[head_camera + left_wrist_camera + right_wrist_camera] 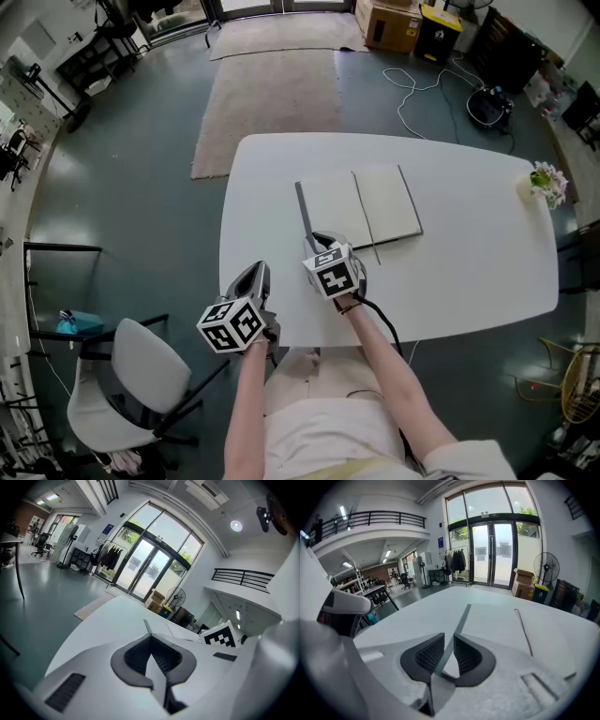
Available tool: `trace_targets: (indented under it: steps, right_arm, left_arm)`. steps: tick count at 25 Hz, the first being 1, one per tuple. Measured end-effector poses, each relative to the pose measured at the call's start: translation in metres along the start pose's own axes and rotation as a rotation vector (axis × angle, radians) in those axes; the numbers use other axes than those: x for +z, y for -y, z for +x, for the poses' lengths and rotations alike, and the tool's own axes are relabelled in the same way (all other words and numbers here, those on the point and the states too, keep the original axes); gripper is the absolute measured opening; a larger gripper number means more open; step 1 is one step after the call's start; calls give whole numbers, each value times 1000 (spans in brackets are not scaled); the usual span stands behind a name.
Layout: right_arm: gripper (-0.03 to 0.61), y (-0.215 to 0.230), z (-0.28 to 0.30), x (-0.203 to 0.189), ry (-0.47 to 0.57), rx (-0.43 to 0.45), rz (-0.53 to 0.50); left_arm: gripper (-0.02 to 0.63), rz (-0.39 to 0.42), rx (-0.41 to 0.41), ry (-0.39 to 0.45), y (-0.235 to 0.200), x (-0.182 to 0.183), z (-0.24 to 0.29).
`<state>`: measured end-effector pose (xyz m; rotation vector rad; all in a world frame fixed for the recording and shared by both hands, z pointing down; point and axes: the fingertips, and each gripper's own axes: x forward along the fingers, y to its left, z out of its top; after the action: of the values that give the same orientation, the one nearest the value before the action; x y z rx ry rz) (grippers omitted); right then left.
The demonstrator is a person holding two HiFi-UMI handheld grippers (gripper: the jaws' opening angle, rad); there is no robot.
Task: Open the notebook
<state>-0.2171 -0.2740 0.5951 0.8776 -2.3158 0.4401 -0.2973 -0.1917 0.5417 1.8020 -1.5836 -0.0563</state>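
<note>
Overhead, shows a broad, smooth white table (469,253) with rounded corners on a dull grey floor (141,187). Near the table's middle, finds the notebook (380,208) lying open, two flat pale pages either side of a thin spine crease. Has its dark grey cover (304,211) tilted up as a narrow strip on the table's left side. Places the right gripper (317,240) at that strip's end nearer the table's front edge. Up close, reveals ribbed dark pads (429,656) a little apart, the thin cover edge running loosely between, not clamped. Puts the left gripper (255,274) over the table's front edge, ribbed jaws closed tip to tip on nothing, clearest in its own view.
</note>
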Motion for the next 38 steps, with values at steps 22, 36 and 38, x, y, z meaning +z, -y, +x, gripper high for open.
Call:
trace_targets:
  steps: [22, 36, 38]
  right_arm:
    - [6, 95, -172, 35, 417, 84, 241]
    - [6, 139, -259, 51, 610, 57, 276]
    - [6, 144, -266, 52, 633, 49, 277]
  left_arm:
    - [0, 257, -214, 94, 138, 36, 16]
    - [0, 345, -242, 217, 184, 60, -7]
    - [0, 351, -238, 233, 186, 63, -8]
